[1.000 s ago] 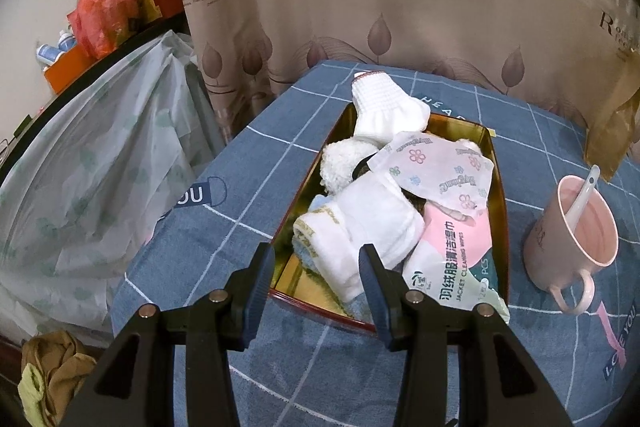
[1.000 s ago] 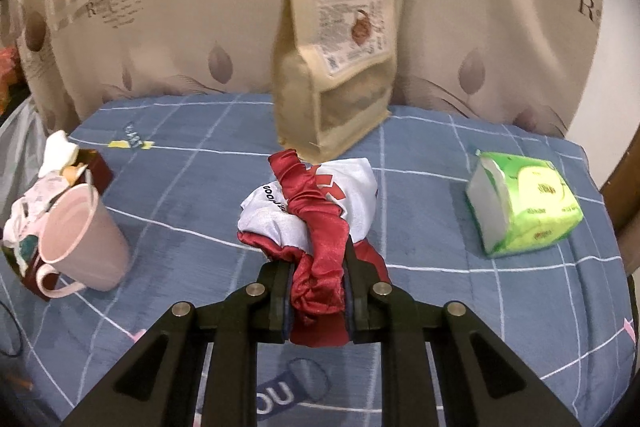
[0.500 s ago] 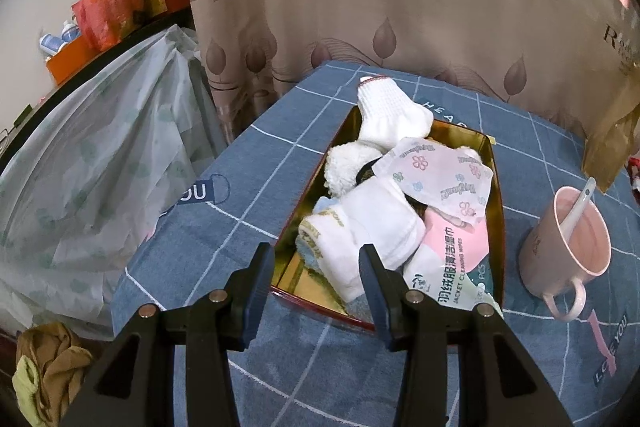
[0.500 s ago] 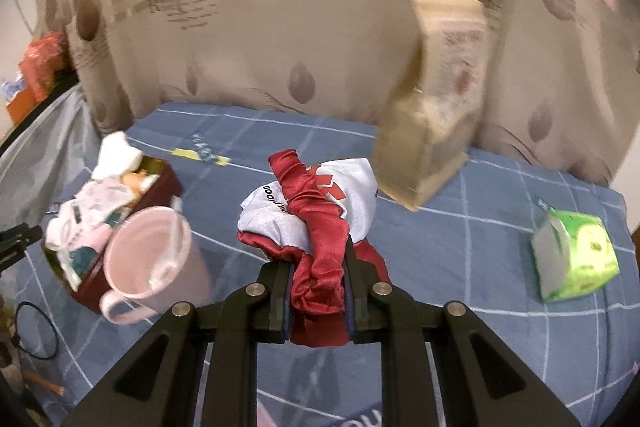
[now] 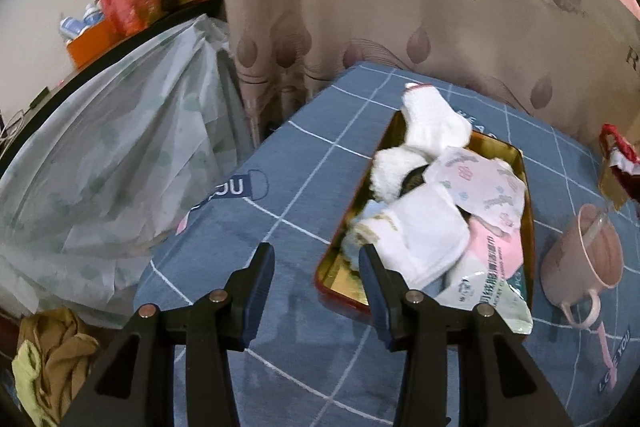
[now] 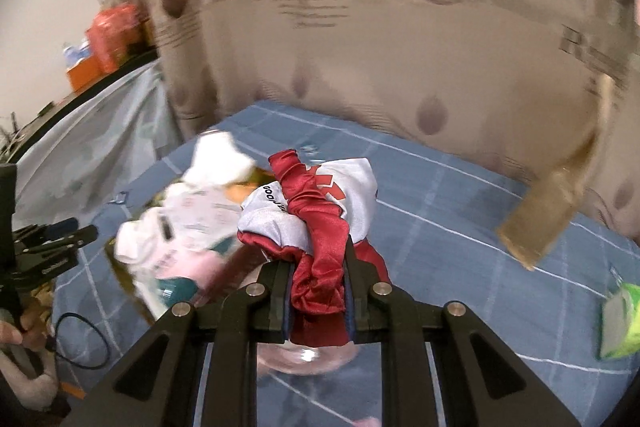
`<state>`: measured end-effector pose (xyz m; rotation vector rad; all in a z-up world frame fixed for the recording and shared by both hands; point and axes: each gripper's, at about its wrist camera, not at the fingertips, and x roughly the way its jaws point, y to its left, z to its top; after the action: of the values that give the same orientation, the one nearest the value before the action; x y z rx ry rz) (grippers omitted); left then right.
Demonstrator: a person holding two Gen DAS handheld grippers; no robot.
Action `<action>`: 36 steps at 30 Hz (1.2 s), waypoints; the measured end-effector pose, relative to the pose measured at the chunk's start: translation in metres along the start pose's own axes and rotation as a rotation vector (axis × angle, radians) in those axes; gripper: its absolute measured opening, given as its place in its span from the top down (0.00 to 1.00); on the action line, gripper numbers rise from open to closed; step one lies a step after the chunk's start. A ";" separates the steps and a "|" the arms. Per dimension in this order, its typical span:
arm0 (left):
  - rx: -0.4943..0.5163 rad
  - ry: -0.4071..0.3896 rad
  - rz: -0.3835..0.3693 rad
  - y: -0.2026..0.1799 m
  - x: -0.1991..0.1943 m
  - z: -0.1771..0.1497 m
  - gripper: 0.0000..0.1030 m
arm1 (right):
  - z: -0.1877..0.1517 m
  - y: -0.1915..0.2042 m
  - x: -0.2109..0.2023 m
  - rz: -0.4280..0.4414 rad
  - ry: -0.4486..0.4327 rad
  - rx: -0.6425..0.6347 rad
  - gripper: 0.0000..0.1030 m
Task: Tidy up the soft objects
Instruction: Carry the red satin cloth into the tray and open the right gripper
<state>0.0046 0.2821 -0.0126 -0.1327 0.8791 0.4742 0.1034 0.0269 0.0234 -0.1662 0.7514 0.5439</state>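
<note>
right gripper (image 6: pixel 318 287) clamped tight on red-and-white cloth (image 6: pixel 316 211), held up in air above blue tablecloth (image 6: pixel 460 195), near gold tray (image 5: pixel 404 131) stuffed with white socks (image 5: pixel 432 123). left gripper (image 5: pixel 316 277) jaws wide apart, holding nothing, hovering at tray's near end.

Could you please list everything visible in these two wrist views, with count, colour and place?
tin tray: one, gold inside with a red rim, on the blue checked table.
white socks and towels: several, piled in the tray.
wipe packets: two, floral white and pink-green, in the tray.
mug: one, pink, spoon inside, right of the tray.
red and white cloth: one, gripped over the table.
brown pouch: one, blurred, at far right.
tissue pack: one, green, at the right edge.
curtain: beige, behind the table.
plastic sheet: pale green, at left.
left gripper: open, empty.
right gripper: shut on the cloth.
</note>
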 end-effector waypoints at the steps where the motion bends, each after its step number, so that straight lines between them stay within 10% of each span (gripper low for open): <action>1: -0.005 0.000 0.002 0.002 0.000 0.000 0.57 | 0.003 0.010 0.005 0.019 0.005 -0.012 0.84; 14: -0.053 0.008 0.003 0.016 0.005 0.000 0.57 | 0.014 0.097 0.059 0.140 0.057 -0.113 0.84; 36: -0.033 0.015 -0.019 0.010 0.007 -0.002 0.57 | 0.013 0.123 0.114 0.100 0.116 -0.148 0.71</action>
<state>0.0023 0.2921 -0.0183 -0.1751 0.8843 0.4706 0.1149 0.1826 -0.0392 -0.3009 0.8357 0.6904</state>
